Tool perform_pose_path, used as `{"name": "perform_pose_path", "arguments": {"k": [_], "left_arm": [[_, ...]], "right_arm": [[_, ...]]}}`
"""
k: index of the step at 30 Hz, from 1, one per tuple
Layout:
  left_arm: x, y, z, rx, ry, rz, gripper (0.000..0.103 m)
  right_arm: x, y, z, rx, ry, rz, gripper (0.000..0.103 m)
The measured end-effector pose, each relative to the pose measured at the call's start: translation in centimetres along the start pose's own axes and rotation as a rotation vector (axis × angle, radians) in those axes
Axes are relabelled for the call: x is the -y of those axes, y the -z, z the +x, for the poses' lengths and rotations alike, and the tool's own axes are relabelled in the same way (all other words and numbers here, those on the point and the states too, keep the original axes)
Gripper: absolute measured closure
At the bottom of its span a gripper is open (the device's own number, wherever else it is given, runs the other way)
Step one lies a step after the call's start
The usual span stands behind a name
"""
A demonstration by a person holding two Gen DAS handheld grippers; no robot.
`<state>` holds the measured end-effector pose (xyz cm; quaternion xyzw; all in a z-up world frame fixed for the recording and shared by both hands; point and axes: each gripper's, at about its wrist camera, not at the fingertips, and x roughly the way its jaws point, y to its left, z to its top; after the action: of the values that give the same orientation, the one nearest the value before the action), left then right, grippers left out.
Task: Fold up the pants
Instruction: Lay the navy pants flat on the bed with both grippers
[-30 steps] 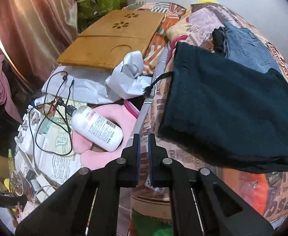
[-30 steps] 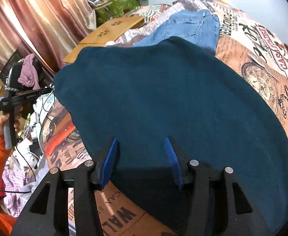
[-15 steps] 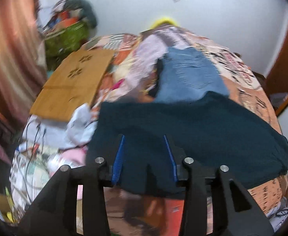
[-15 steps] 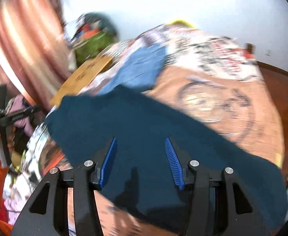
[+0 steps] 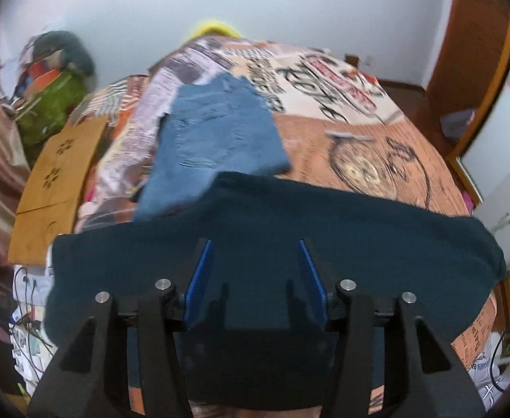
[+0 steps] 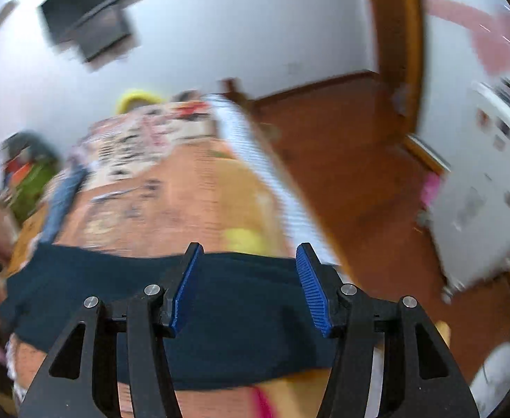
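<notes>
A: Left gripper (image 5: 255, 278) has swung round from the bedside clutter; a second ago its fingers were clenched together over the mess at the bed's edge, now they stand spread and empty above the dark teal pants (image 5: 272, 244)!

B: And the pants themselves; spread flat across the near end of the bed (image 5: 377, 146), running from 9 o'clock to 3 o'clock in the left view, with a folded pair of blue jeans (image 5: 216, 139) just beyond at 12 o'clock; the near edge of the jeans looks overlapped by the teal cloth.

A: Right gripper (image 6: 251, 278)?

B: Fingers released too, as they were a second ago; nothing between them; the view is badly smeared, so it's plainly swinging; it has turned from over the middle of the cloth out toward the 3 o'clock end, with the wooden floor (image 6: 342, 174) now filling the far side.

A: So what does it mean for the fold?

B: My read: both hands are lining up along the long near edge, one toward each end; no pinch has been made, so the fold proper hasn't begun; the wooden board (image 5: 59, 174) at 9 o'clock sits clear of it all.
</notes>
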<state>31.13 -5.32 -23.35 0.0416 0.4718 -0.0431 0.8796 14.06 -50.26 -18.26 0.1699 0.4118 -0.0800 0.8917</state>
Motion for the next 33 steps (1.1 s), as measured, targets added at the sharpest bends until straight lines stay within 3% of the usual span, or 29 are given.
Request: {"name": "perform_pose_path", "arguments": {"k": [5,8,16,23,24,26,28,33], "left_arm": [[2.5,0.4,2.9,-0.079,0.023,0.005,0.053],[3.3,1.0,3.9,-0.110,0.028,0.000,0.053],[5.3,2.3,5.9,-0.170,0.014,0.027,0.052],[5.5,2.5,6.0,-0.158,0.003,0.026,0.048],[5.5,2.4,6.0,-0.158,0.004,0.026,0.048],[5.4,2.4,6.0,-0.158,0.006,0.024,0.048],[5.4,2.4,5.9,-0.157,0.006,0.023,0.048],[5.4,2.4,5.4,-0.146,0.001,0.025,0.048]], "right_arm": [[7.3,2.3,1.9,-0.070,0.101,0.148,0.052],[8.9,3.9,3.2,-0.117,0.107,0.213,0.052],[10.5,7.7,6.4,-0.234,0.052,0.335,0.052],[11.2,9.8,8.2,-0.285,-0.031,0.404,0.052],[11.1,9.8,8.3,-0.275,-0.049,0.412,0.055],[11.1,9.7,8.3,-0.251,-0.079,0.420,0.076],[11.1,9.2,8.0,-0.224,-0.086,0.416,0.090],[10.9,7.8,7.1,-0.186,-0.060,0.385,0.091]]}}
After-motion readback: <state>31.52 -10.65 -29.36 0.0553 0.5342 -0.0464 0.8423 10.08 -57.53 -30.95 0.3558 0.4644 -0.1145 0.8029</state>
